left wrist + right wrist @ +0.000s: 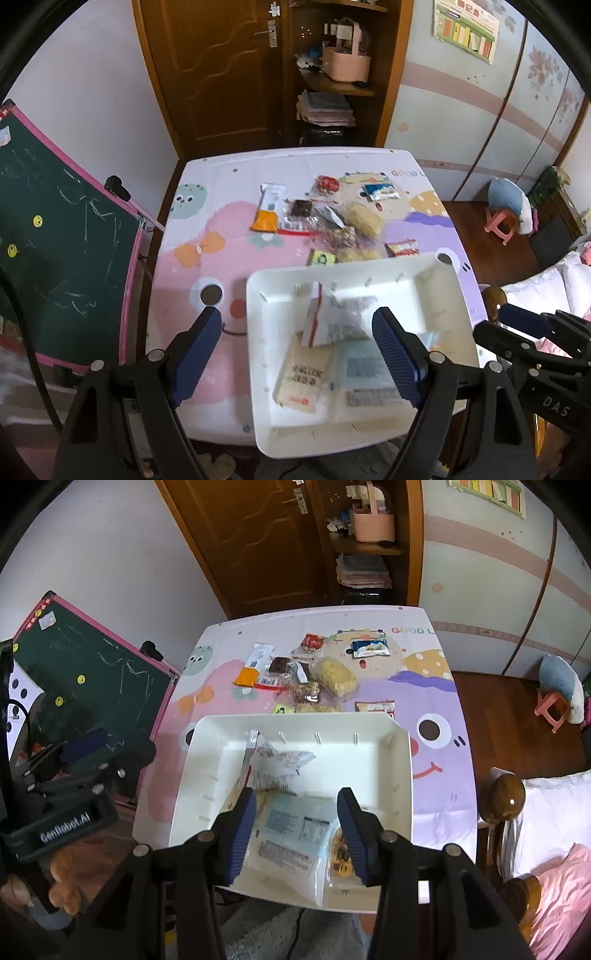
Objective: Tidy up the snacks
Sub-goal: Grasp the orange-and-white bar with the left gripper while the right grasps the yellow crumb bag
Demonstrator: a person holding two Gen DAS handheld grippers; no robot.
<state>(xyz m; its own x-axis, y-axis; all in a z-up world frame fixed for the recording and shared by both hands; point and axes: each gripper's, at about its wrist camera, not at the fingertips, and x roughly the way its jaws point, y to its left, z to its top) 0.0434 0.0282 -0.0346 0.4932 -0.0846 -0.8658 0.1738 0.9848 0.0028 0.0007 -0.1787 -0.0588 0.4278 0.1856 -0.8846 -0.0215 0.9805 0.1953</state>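
Left wrist view: left tongs (pixel 295 345) stand wide, nothing btwn the pads, hanging over the left rim of the white bin (pixel 255 332) at the near edge of the surface (pixel 177 295). Right tongs (pixel 297 834) are narrower and also empty, over the near-right part of the bin, above a pale blue packet (pixel 288 830). Bin already holds several packets incl. a white pouch (pixel 277 768) propped toward its far wall. Loose snack pile (pixel 325 221) sits toward the far edge, apart from the bin: orange-and-white bar (pixel 267 208) at its left, noodle block (pixel 364 218) at its right. Next step, probably: reach past the bin w/ one pair, take an outer item first, pinch across the narrow side, lift clear of the rim before dropping it in. Crinkly wrappers may slip.
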